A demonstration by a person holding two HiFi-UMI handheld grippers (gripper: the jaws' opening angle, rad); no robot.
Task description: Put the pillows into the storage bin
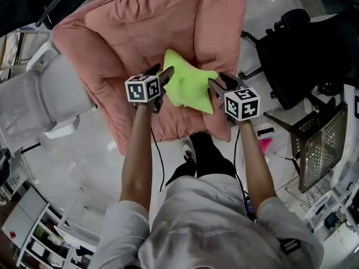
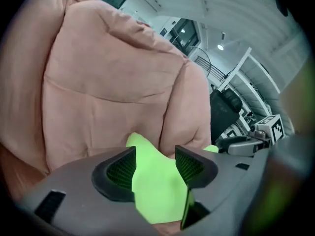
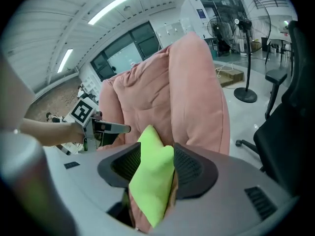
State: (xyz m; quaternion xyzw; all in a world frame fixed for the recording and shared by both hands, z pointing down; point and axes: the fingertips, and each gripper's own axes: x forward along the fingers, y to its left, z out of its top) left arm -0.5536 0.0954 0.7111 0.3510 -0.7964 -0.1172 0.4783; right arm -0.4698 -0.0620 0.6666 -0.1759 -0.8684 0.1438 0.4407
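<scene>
A lime-green star-shaped pillow lies on the seat of a big pink padded lounge chair. My left gripper is at the pillow's left corner and my right gripper at its right edge. In the left gripper view the pillow fills the gap of the left gripper, whose jaws stand wide and do not squeeze it. In the right gripper view a pillow corner stands between the wide jaws of the right gripper, leaning on one pad and loose from the other. No storage bin is in view.
A black office chair stands right of the pink chair, with a wire basket nearer me. A grey chair is at the left and white shelves at the bottom left. A standing fan is farther off.
</scene>
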